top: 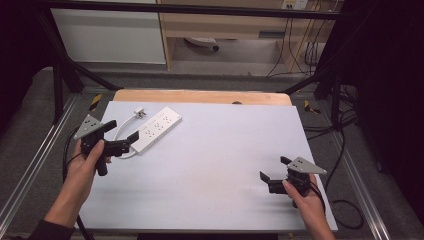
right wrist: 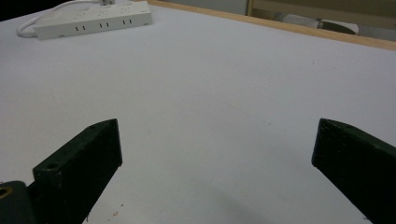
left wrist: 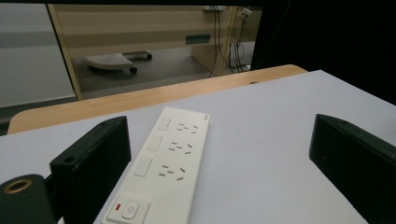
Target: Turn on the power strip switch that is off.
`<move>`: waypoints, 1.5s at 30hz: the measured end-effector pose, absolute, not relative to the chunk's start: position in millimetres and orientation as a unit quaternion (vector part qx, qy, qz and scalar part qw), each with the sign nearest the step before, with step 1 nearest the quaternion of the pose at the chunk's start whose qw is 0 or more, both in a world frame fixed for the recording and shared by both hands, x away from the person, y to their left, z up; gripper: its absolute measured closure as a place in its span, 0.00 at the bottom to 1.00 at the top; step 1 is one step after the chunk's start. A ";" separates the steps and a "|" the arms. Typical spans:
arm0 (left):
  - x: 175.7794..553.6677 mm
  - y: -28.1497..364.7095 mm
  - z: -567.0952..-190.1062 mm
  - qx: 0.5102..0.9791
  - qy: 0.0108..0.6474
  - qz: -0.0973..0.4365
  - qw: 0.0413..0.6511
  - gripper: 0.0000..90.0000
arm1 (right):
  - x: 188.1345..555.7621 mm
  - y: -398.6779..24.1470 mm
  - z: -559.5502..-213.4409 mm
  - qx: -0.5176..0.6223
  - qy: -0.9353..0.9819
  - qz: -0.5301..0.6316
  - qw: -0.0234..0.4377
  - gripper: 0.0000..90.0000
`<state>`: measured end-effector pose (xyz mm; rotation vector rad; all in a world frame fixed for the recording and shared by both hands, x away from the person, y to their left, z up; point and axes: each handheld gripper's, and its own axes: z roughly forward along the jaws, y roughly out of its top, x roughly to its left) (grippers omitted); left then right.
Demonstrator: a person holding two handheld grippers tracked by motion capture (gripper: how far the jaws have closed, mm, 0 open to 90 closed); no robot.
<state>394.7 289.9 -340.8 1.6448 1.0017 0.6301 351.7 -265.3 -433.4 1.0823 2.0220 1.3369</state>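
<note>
L gripper (top: 123,130) is hovering w/ jaws spread wide at near end of white power strip (top: 156,128), far-left on table (top: 215,170), prob lining up to grab. R gripper (top: 274,168) is sitting spread, empty, well apart.

Strip (left wrist: 161,168) near end cut by bottom edge in my left gripper view; left jaw covers its near-left corner. Cable (top: 121,131) partly hidden behind left gripper (top: 121,133) from above. Strip's far end and cable cut by top edge in right gripper view. Switch markings too small to read.
</note>
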 end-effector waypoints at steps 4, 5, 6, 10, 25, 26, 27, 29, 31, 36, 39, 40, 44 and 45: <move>385.2 291.8 -342.9 0.690 0.419 0.252 0.534 0.06 | 351.8 -265.5 -433.2 0.395 0.740 0.488 0.241 0.03; 382.6 292.3 -343.3 0.691 0.419 0.250 0.533 0.06 | 351.8 -265.6 -432.9 0.395 0.740 0.489 0.242 0.03; 380.0 292.4 -343.7 0.692 0.418 0.251 0.533 0.06 | 351.5 -265.6 -432.5 0.396 0.739 0.490 0.241 0.03; 370.2 293.6 -346.2 0.693 0.414 0.253 0.533 0.06 | 351.3 -266.5 -432.4 0.396 0.738 0.490 0.242 0.03; 335.1 297.1 -366.9 0.699 0.414 0.260 0.522 0.06 | 350.9 -265.6 -432.1 0.395 0.739 0.489 0.243 0.03; 333.4 296.7 -369.9 0.700 0.415 0.257 0.521 0.06 | 351.0 -265.7 -432.0 0.395 0.738 0.489 0.243 0.03; 331.7 296.3 -373.3 0.700 0.417 0.253 0.521 0.06 | 350.8 -265.7 -431.8 0.396 0.738 0.490 0.243 0.03; 328.5 294.9 -380.6 0.705 0.418 0.248 0.516 0.06 | 350.6 -266.1 -431.5 0.396 0.737 0.490 0.243 0.03; 324.9 292.9 -387.0 0.706 0.419 0.245 0.515 0.07 | 350.5 -266.4 -431.4 0.397 0.737 0.490 0.243 0.03; 319.7 287.7 -399.7 0.715 0.417 0.236 0.509 0.06 | 350.5 -266.3 -431.3 0.396 0.737 0.491 0.244 0.03; 319.6 284.4 -406.2 0.721 0.417 0.230 0.503 0.07 | 350.7 -266.0 -431.5 0.396 0.738 0.490 0.244 0.03; 319.7 283.1 -408.1 0.723 0.416 0.228 0.501 0.07 | 350.7 -266.0 -431.6 0.395 0.738 0.490 0.243 0.03; 320.9 276.9 -415.1 0.733 0.411 0.218 0.496 0.07 | 350.5 -266.3 -431.5 0.396 0.737 0.490 0.243 0.03; 320.9 275.3 -416.6 0.736 0.410 0.215 0.493 0.07 | 350.5 -266.3 -431.5 0.396 0.738 0.490 0.243 0.03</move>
